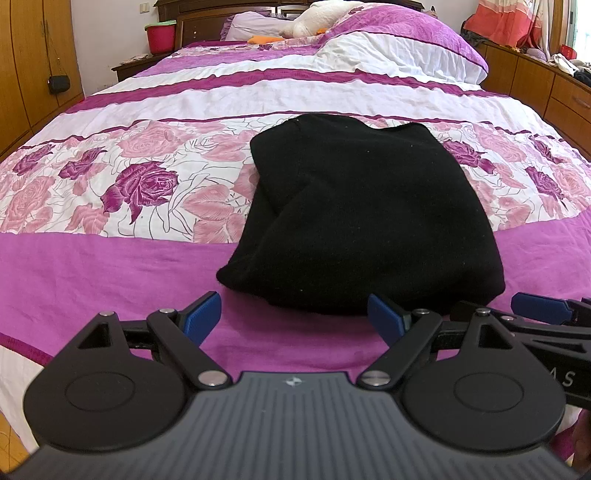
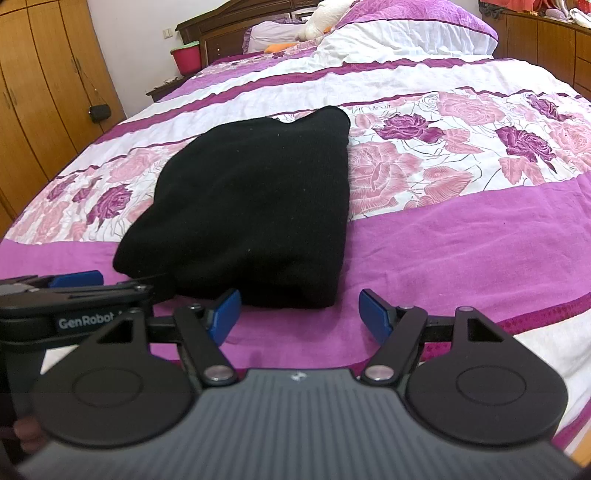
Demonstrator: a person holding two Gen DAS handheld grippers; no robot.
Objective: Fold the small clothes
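A black garment [image 1: 365,218] lies folded into a compact rectangle on the bed, near its front edge; it also shows in the right wrist view [image 2: 255,206]. My left gripper [image 1: 295,317] is open and empty, just in front of the garment's near left edge. My right gripper [image 2: 301,314] is open and empty, just in front of the garment's near right corner. The right gripper's blue pad [image 1: 539,306] shows at the right of the left wrist view. The left gripper [image 2: 74,291] shows at the left of the right wrist view.
The bed has a purple, pink and white floral cover [image 1: 147,184]. Pillows [image 1: 399,40] and a white plush toy [image 1: 317,18] lie at the head. Wooden wardrobes [image 1: 26,74] stand left, wooden drawers [image 1: 546,81] right. A red bucket [image 1: 160,35] sits on a nightstand.
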